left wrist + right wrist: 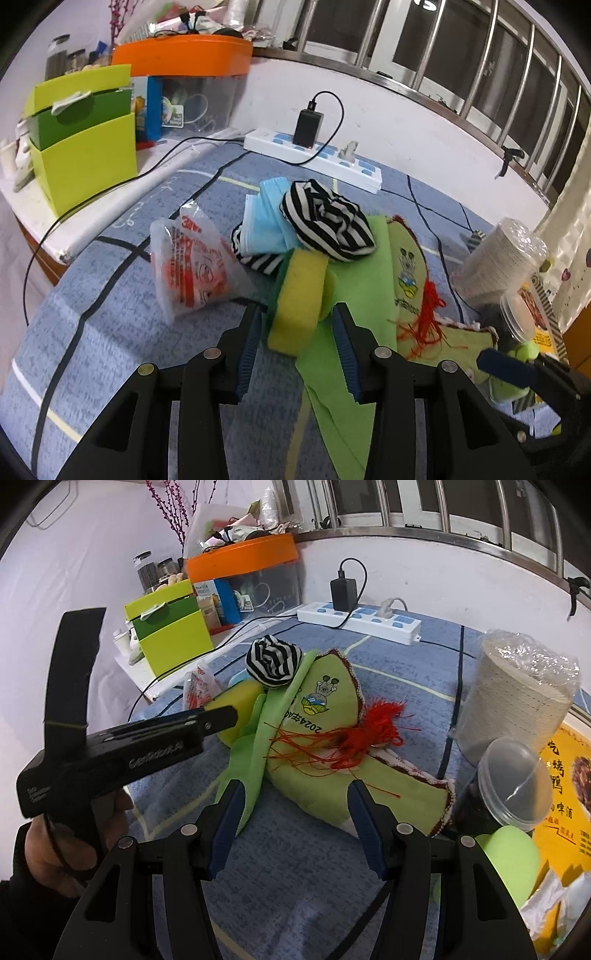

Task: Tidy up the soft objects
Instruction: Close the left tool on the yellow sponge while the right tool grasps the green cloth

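Observation:
A pile of soft things lies on the blue mat [110, 325]. A yellow sponge [299, 299] leans on a green cloth [354, 295]. My left gripper [297, 347] is open, its fingers either side of the sponge's near end, not closed on it. Behind are a striped black-and-white cloth [328, 221], a blue face mask [267, 218] and a clear 3M bag [188, 266]. My right gripper [295, 816] is open and empty, just before a green embroidered cloth [325, 709] with red tassel threads [373, 727]. The left gripper's body [122, 749] shows in the right wrist view.
A white power strip [314, 155] with a black charger and cables lies at the back. Green boxes [85, 136] and an orange-lidded bin [184, 55] stand back left. A sleeve of paper cups [517, 698], a domed plastic cup [513, 779] and a green ball [513, 856] are on the right.

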The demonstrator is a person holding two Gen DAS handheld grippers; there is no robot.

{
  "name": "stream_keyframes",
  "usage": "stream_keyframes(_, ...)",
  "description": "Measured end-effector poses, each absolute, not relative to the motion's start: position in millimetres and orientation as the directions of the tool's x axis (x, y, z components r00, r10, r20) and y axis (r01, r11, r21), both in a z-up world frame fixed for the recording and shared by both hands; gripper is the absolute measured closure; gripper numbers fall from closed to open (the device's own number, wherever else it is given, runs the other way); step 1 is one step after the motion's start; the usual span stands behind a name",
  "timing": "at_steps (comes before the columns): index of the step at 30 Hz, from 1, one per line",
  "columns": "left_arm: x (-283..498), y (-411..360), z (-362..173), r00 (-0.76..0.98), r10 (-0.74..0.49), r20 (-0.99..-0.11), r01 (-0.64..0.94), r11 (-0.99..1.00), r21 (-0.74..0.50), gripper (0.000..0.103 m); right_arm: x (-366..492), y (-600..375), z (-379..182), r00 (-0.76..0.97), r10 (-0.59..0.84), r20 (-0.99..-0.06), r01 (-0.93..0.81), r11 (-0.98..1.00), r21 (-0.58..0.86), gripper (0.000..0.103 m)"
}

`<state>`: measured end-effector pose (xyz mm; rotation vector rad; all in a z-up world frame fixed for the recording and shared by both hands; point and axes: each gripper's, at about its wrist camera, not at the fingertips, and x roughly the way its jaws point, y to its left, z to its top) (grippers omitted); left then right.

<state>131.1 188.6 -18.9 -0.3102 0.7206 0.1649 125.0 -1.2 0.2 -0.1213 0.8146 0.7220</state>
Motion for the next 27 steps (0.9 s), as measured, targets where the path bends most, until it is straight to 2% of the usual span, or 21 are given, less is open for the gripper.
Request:
stream_keyframes(2,136,192,-20,0.741,0.041,-0.670,-0.259,0.939,-0.228,0.065,126,-1,-1,0.462,0.543,-0.702,-0.631,0.757,0.170,0.044)
stream_keyframes(4,139,194,-21,0.743,0.047,-0.667,-0.266,0.936,-0.230,0.074,127,0,-1,0.458,0.546,-0.702,-0.632,0.755,0.176,0.044)
stream_keyframes(7,141,196,-23,0.740,0.042,-0.671,-0.267,0.934,-0.237,0.076,129,2,-4,0.445,0.551,-0.706,-0.636,0.749,0.184,0.044)
stream_keyframes(9,138,197,-22,0.745,0.045,-0.666,-0.269,0.933,-0.238,0.077,129,4,-5,0.432,0.556,-0.710,-0.640,0.744,0.193,0.045)
stream_keyframes(15,119,201,-16,0.758,0.054,-0.650,-0.281,0.927,-0.250,0.077,128,13,-9,0.376,0.591,-0.714,-0.659,0.712,0.242,0.058)
stream_keyframes(27,89,209,-18,0.751,0.047,-0.659,-0.283,0.924,-0.257,0.077,141,48,-34,0.278,0.587,-0.760,-0.662,0.691,0.292,0.058)
